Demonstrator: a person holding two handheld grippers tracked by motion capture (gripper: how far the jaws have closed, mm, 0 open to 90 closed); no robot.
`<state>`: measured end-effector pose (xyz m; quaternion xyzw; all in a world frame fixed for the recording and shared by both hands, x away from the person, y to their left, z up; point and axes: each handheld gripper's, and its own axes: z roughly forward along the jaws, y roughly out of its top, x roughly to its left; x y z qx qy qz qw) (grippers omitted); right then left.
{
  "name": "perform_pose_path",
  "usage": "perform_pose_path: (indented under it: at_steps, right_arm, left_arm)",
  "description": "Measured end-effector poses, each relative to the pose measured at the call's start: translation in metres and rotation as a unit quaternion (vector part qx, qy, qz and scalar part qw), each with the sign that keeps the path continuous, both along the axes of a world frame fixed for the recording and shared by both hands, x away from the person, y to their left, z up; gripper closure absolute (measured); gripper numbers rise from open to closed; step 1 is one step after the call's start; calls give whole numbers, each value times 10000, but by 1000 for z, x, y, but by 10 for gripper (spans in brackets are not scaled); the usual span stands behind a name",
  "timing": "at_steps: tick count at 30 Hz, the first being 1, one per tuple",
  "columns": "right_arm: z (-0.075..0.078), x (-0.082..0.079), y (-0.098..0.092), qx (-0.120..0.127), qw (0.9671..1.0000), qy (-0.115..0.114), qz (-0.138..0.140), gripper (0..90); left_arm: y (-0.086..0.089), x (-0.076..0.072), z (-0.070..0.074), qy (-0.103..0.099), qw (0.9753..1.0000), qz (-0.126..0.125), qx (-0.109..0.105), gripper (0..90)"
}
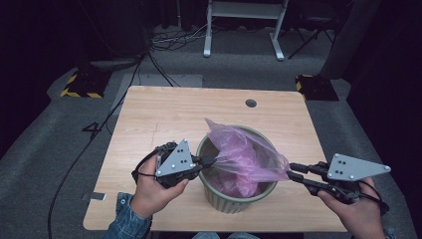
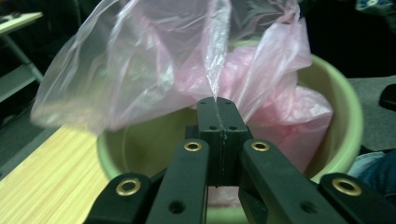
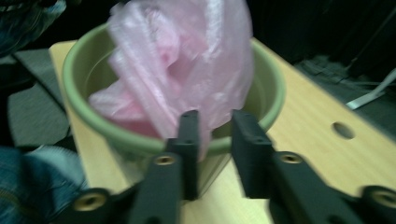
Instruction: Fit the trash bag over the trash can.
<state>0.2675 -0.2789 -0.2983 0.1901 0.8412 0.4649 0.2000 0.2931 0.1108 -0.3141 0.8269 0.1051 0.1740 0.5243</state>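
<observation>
Pink bag (image 1: 244, 159) sits partly inside green bin (image 1: 219, 196), which stands on wooden tabletop (image 1: 164, 114) near the front edge. Left tool (image 1: 211, 160) at bin's left rim, jaws pressed tight together, pinching a thin twisted strip of bag film; left gripper view shows film rising straight from the closed tips. Right tool (image 1: 290, 171) just off bin's right rim, bag stretched to a point at its tips. In right gripper view, jaws stand narrowly apart w/ film between them, so a firm grip can't be confirmed.
</observation>
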Motion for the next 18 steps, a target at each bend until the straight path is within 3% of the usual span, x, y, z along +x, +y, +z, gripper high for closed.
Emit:
perform_pose_path:
  at_steps: [6, 9, 12, 18]
  right_arm:
    - [13, -1, -2, 206, 9994, -242, -167, 525]
    - [22, -2, -1, 319, 9981, -473, -213, 464]
    - [29, 0, 6, 279, 9975, -608, -212, 440]
    - [32, 17, 30, 187, 9978, -636, -27, 426]
  left_arm:
    - [-11, -1, -2, -27, 9996, -251, 84, 900]
    - [-16, -1, -4, -8, 9992, -378, 128, 900]
    - [-20, -1, -5, 5, 9988, -458, 158, 900]
    - [-27, -2, -5, 24, 9979, -612, 218, 900]
